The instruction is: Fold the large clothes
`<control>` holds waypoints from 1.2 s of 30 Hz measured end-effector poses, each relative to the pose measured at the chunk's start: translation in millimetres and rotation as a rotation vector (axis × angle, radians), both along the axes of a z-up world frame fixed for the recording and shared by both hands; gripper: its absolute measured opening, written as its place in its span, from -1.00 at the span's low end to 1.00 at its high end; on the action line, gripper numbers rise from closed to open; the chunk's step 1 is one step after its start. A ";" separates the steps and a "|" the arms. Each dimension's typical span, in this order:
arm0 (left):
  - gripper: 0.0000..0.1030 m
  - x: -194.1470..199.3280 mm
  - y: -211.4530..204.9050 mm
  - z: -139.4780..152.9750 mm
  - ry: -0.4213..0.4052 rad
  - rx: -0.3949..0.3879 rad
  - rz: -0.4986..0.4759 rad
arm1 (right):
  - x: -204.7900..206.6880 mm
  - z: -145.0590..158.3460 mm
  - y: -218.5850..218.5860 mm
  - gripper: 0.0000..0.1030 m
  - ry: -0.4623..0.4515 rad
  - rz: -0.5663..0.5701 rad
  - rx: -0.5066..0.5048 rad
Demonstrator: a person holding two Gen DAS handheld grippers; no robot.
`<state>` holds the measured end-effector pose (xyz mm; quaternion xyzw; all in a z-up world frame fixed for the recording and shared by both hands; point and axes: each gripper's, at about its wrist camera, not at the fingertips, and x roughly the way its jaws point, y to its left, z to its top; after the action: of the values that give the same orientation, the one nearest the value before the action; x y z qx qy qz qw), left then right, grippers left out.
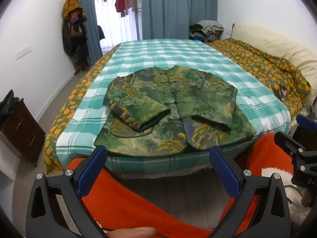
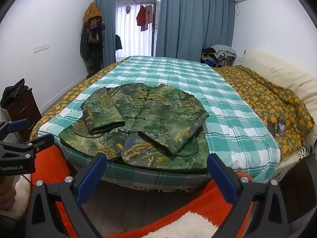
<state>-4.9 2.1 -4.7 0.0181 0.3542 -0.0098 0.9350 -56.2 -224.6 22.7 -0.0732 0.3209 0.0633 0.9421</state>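
Jacket: a green padded jacket (image 1: 170, 107) with yellow patterning lies front-up on the near end of the bed, its hem along the bed's near edge, collar pointing away.
Sleeves: both sleeves are folded inward across the chest, cuffs pointing toward the middle of the front.
Buttons: a row of knot buttons runs down the closed front.
Bed cover: a teal-and-white checked sheet (image 1: 158, 55) lies flat under the jacket.
Quilt: an orange-flowered quilt (image 1: 267, 67) is bunched along the right side of the bed, beside a cream headboard (image 1: 277, 43).
Left gripper: the left gripper (image 1: 158, 170) hangs above the floor just short of the bed's near edge, blue pads spread wide, nothing between them.
Right gripper: the right gripper (image 2: 157, 175) is likewise short of the bed, jaws wide apart and empty.
Floor: an orange rug (image 2: 208, 196) lies below both grippers.
Background: blue curtains (image 2: 188, 23) frame a bright doorway; a dark wooden cabinet (image 2: 21, 111) stands at the left wall.
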 end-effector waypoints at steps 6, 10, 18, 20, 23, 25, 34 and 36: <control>0.99 0.4 -8.9 -3.7 0.016 0.012 -0.011 | -1.8 -1.4 1.6 0.99 -0.003 0.011 0.001; 0.99 -1.0 -11.1 -3.7 0.013 0.017 -0.019 | -1.1 -3.3 1.7 0.99 0.006 0.015 0.007; 0.99 -0.8 -12.1 -4.0 0.016 0.020 -0.023 | -1.6 -4.6 3.4 0.99 0.005 0.028 0.005; 0.99 -0.5 -12.3 -3.8 0.017 0.021 -0.024 | -2.2 -4.6 4.1 0.99 0.005 0.029 0.005; 0.99 -0.5 -12.5 -3.7 0.018 0.021 -0.024 | -1.6 -4.4 3.8 0.99 0.006 0.028 0.005; 0.99 -0.8 -13.1 -4.5 0.020 0.021 -0.025 | -1.8 -4.5 3.9 0.99 0.006 0.028 0.005; 0.99 -2.3 -15.2 -6.8 0.027 0.016 -0.022 | -2.5 -6.7 5.1 0.99 0.014 0.036 0.004; 0.99 -2.2 -14.7 -7.2 0.027 0.015 -0.023 | -2.4 -6.7 5.3 0.99 0.014 0.036 0.004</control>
<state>-7.2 -12.6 -11.9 0.0293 0.3666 -0.0181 0.9297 -58.5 -219.4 16.0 -0.0769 0.3262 0.0814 0.9386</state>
